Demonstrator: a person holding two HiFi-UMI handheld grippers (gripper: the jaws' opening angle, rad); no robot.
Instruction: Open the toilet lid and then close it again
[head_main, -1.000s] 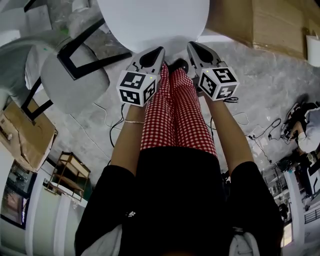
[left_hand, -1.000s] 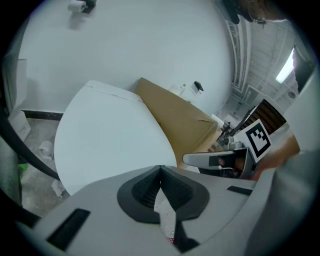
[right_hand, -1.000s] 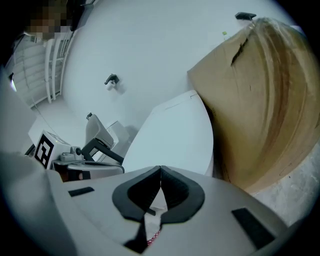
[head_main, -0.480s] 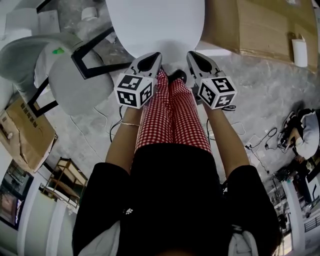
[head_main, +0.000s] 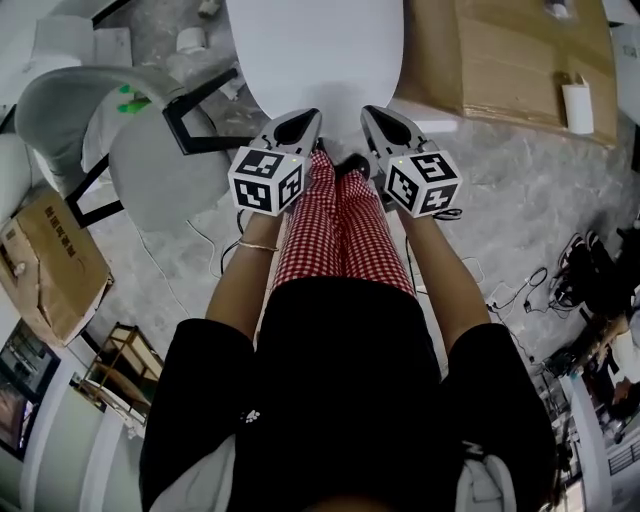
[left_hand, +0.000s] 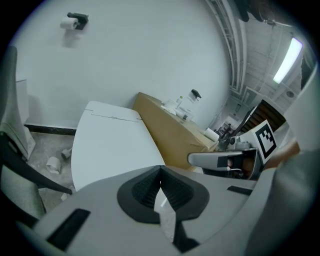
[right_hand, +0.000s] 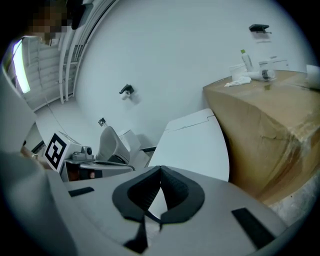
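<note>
The white toilet lid (head_main: 315, 50) lies shut at the top of the head view, straight ahead of the person's red-checked legs. My left gripper (head_main: 305, 118) points at the lid's front edge from the left, jaws shut on nothing. My right gripper (head_main: 372, 112) does the same from the right, also shut and holding nothing. In the left gripper view the lid (left_hand: 107, 145) stretches away beyond the left gripper (left_hand: 160, 170), with the right gripper (left_hand: 225, 160) alongside. The right gripper view shows the lid (right_hand: 192, 142) past the right gripper (right_hand: 161, 172) and the left gripper (right_hand: 95, 167) beside it.
A large cardboard box (head_main: 520, 50) with bottles (right_hand: 245, 60) on top stands right of the toilet. A grey chair (head_main: 150, 160) with a black frame sits to the left, and another cardboard box (head_main: 50, 265) lies nearer. Cables (head_main: 520, 290) trail over the concrete floor.
Both grippers have edged slightly closer to the lid's front edge and to each other. The head view has shifted a little. The jaws stay shut.
</note>
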